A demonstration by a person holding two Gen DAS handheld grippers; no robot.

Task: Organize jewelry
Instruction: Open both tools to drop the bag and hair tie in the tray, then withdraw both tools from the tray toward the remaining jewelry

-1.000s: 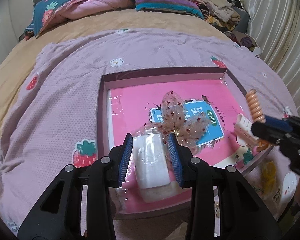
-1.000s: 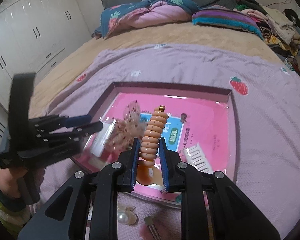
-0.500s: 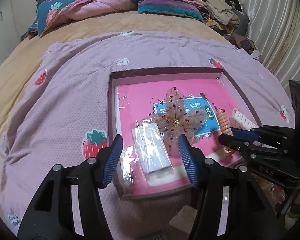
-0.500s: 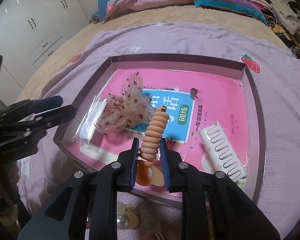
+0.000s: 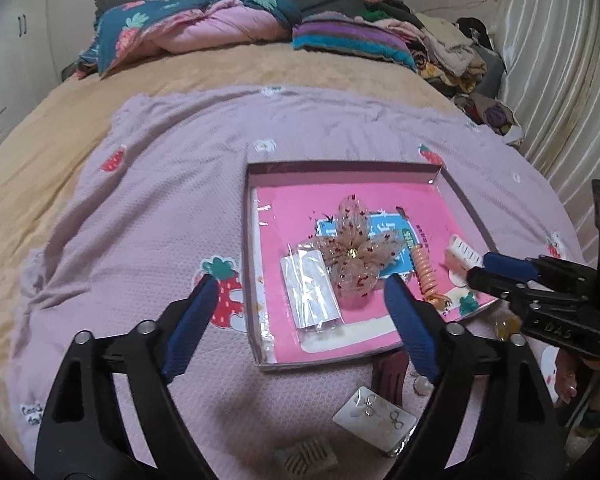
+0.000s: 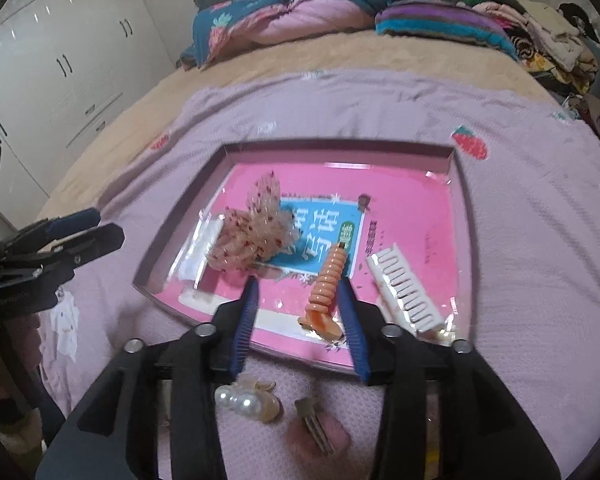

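Now | left hand-held gripper (image 5: 298, 302) gaping, empty | right hand-held gripper (image 6: 298, 298) parted, opening | ribbed orange coil clip (image 6: 328, 282) lying loose | shallow cardboard tray (image 6: 340, 146)

Tray's (image 6: 458, 216) near rim hidden behind right tool (image 6: 296, 316).

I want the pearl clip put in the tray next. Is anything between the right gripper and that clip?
Nothing visible: the pearl clip lies bare on the blanket just under the open right gripper, outside the tray's near wall.

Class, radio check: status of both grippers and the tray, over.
Left gripper open, empty, just widened. Right gripper just opening, orange coil clip loose in tray. Pearl clip and earring card outside tray.
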